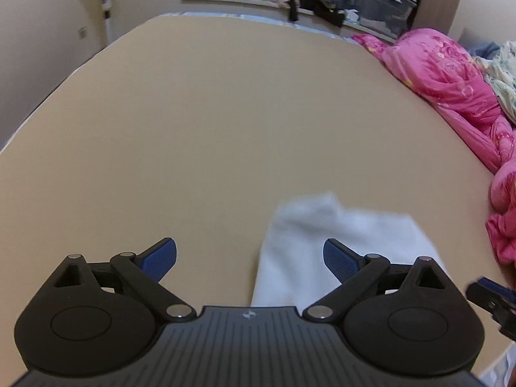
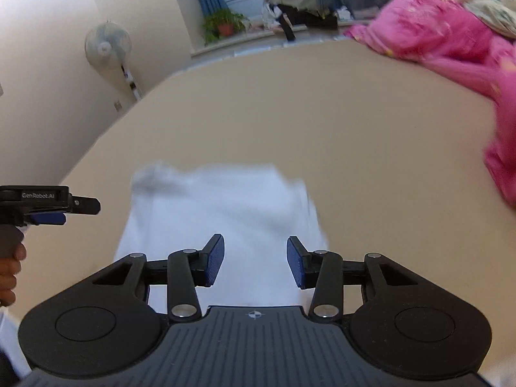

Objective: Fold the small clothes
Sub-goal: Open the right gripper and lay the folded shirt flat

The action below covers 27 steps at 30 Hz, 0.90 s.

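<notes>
The white garment (image 2: 219, 219) lies flat on the tan bed (image 2: 354, 122), already doubled over as far as the motion blur lets me judge, with its long axis running away from the cameras toward the far edge of the bed. In the right wrist view it sits straight ahead of and under the right tongs (image 2: 254, 259), whose blue pads stand partly apart with nothing pressed between them, only cloth showing below the gap. In the left wrist view the same cloth lies off to the right, beneath the right-hand pad of the left tongs (image 1: 250, 259), which are spread wide and empty. So the right hand is the nearer and better centred; the left would have to shift rightward to reach its side edge. A pink quilt (image 1: 451, 84) is heaped well clear along the bed's right side.
</notes>
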{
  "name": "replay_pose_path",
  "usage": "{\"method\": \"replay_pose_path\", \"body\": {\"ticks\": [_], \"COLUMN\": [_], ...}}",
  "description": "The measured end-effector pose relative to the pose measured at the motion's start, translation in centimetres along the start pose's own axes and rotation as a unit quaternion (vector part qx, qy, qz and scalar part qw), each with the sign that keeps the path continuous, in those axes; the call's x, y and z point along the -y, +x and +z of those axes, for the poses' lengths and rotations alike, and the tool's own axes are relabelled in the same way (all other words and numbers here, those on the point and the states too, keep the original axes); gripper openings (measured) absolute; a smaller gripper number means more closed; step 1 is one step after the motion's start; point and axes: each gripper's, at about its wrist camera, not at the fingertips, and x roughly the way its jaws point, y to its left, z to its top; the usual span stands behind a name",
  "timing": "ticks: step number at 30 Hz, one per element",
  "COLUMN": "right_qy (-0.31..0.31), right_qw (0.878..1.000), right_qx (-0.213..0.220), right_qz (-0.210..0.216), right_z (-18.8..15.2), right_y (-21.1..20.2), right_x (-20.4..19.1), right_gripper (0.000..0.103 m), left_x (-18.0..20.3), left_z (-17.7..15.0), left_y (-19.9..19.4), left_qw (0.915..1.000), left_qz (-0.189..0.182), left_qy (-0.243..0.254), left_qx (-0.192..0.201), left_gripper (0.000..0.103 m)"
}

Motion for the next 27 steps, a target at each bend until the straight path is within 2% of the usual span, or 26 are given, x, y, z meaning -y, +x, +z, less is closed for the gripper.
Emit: {"method": "replay_pose_path", "body": {"ticks": [1, 3, 5, 8, 11, 12, 15, 19, 20, 23, 27], "right_qy": [0.001, 0.008, 0.008, 0.001, 0.037, 0.052, 0.063, 0.02, 0.007, -0.005, -0.041], "right_qw": [1.0, 1.0, 0.999, 0.993, 0.995, 0.995, 0.994, 0.997, 0.997, 0.995, 0.992], "right_qx": [-0.005, -0.019, -0.042, -0.106, -0.084, -0.079, -0.053, -0.013, -0.01, 0.008, 0.019], "right_qz": [0.004, 0.004, 0.006, -0.043, -0.035, -0.041, -0.069, -0.072, -0.077, -0.099, -0.114], "right_z": [1.3, 3.2, 4.1, 3.8, 4.0, 4.3, 4.0, 1.9, 1.2, -1.7, -5.7], "right_y": [2.0, 5.8, 9.8, 14.2, 14.5, 14.2, 10.7, 3.2, 1.4, -3.3, -8.3], "right_x": [0.1, 0.3, 0.5, 1.3, 2.8, 3.2, 3.6, 1.5, 0.4, -2.3, -5.6], "right_gripper": [0.045, 0.038, 0.034, 0.033, 0.033, 0.034, 0.047, 0.08, 0.088, 0.1, 0.102], "left_x": [0.5, 0.8, 0.5, 0.0, -0.2, -0.3, -0.4, 0.0, 0.2, 0.8, 1.5], "left_z": [1.0, 2.3, 2.9, 2.8, 3.3, 3.5, 3.8, 1.5, 0.7, -3.0, -8.6], "left_y": [1.6, 5.0, 8.2, 12.2, 12.9, 12.5, 9.3, 1.7, 0.1, -4.9, -10.1], "left_qw": [0.9999, 0.9991, 0.997, 0.9936, 0.993, 0.9927, 0.9916, 0.989, 0.9896, 0.9931, 0.9942], "left_qz": [0.002, 0.012, 0.035, 0.06, 0.074, 0.081, 0.102, 0.11, 0.102, 0.075, 0.071], "left_qy": [0.006, 0.011, 0.014, 0.033, 0.051, 0.055, 0.072, 0.098, 0.101, 0.089, 0.078], "left_qx": [-0.011, -0.039, -0.068, -0.09, -0.077, -0.069, -0.032, 0.013, 0.015, 0.007, -0.02], "left_gripper": [0.099, 0.099, 0.099, 0.103, 0.103, 0.103, 0.103, 0.103, 0.103, 0.103, 0.103]}}
